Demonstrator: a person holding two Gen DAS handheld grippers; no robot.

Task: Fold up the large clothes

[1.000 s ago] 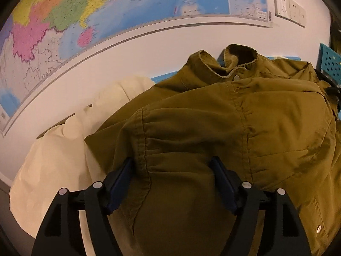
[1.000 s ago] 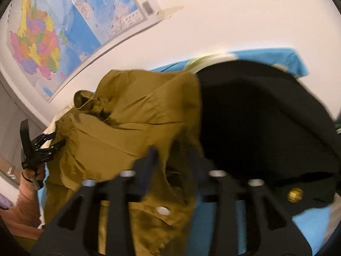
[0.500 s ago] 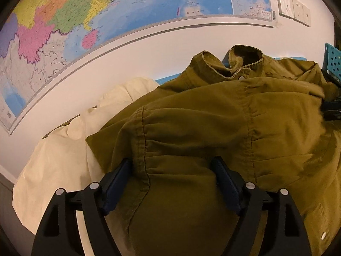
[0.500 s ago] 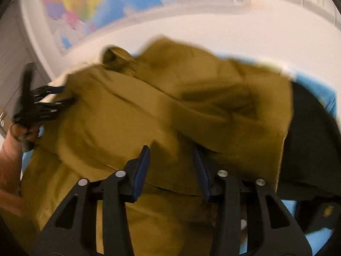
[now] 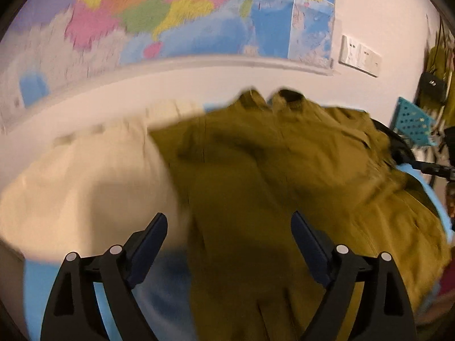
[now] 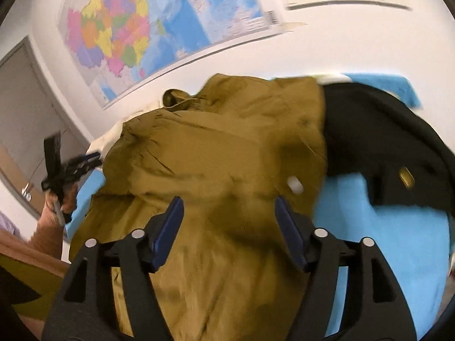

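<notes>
Both tongs stand with their blue-padded jaws apart and nothing clamped between them; each pair has just been opening. Seen from its own wrist view, the left tongs (image 5: 229,234) hover over the left edge of the olive-green cotton jacket (image 5: 284,187), one pad above the cream cloth and the other above the jacket, the pads pressing on nothing. In the right wrist view the right tongs (image 6: 229,228) hang over the lower middle of that same jacket (image 6: 216,164), its fabric lying loose beneath the open jaws. The jacket is spread in a rumpled heap on the light-blue covered tabletop (image 6: 384,241), its collar toward the wall and a white snap button near its right edge. Just left of the jacket lies a cream-coloured cloth (image 5: 85,187), partly tucked under it. Touching the jacket's right side lies a black garment with a small gold badge (image 6: 384,142), the olive fabric overlapping its edge. At the jacket's left side the right view shows the left tongs (image 6: 85,162) held by a hand in an orange-brown ribbed sleeve (image 6: 48,227). Behind the jacket a large colourful wall map (image 6: 159,28) hangs on the white wall, with white wall switches (image 5: 359,55) to the right of it and a teal perforated plastic basket (image 5: 412,120) farther right.
</notes>
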